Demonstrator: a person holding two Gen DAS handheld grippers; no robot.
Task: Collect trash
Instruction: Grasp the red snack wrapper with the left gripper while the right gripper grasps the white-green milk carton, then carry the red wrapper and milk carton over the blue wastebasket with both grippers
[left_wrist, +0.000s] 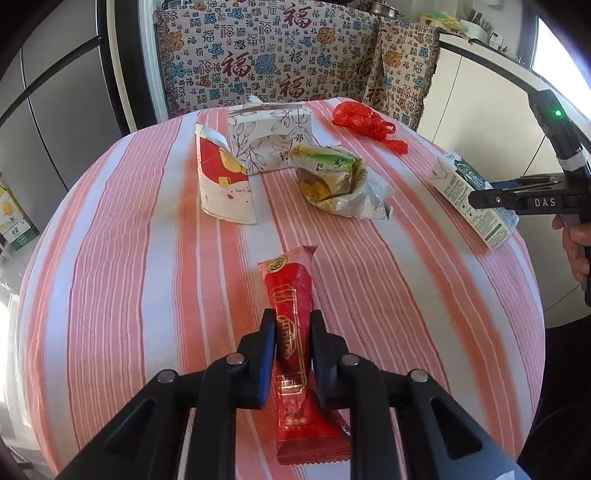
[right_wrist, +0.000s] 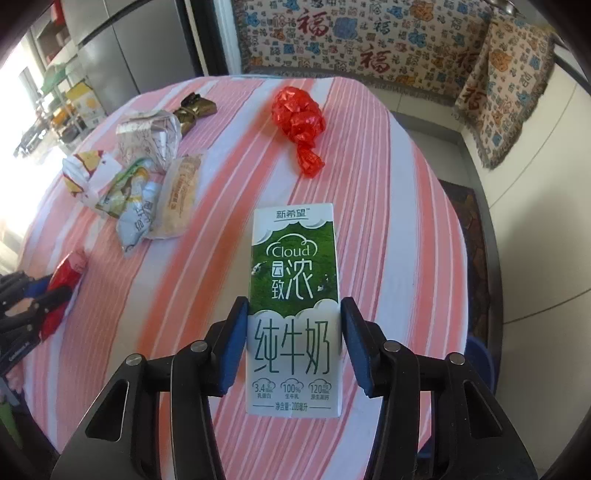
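Two grabs for trash collection: left gripper (left_wrist: 293, 341) clamped on red snack wrapper (left_wrist: 295, 332); right gripper (right_wrist: 293, 341) half-open, straddling milk carton (right_wrist: 294, 306), right pad (right_wrist: 356, 350) apart.

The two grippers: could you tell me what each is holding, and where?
Left gripper pinches the red snack wrapper mid-length. Right gripper straddles the milk carton; grip unclear.
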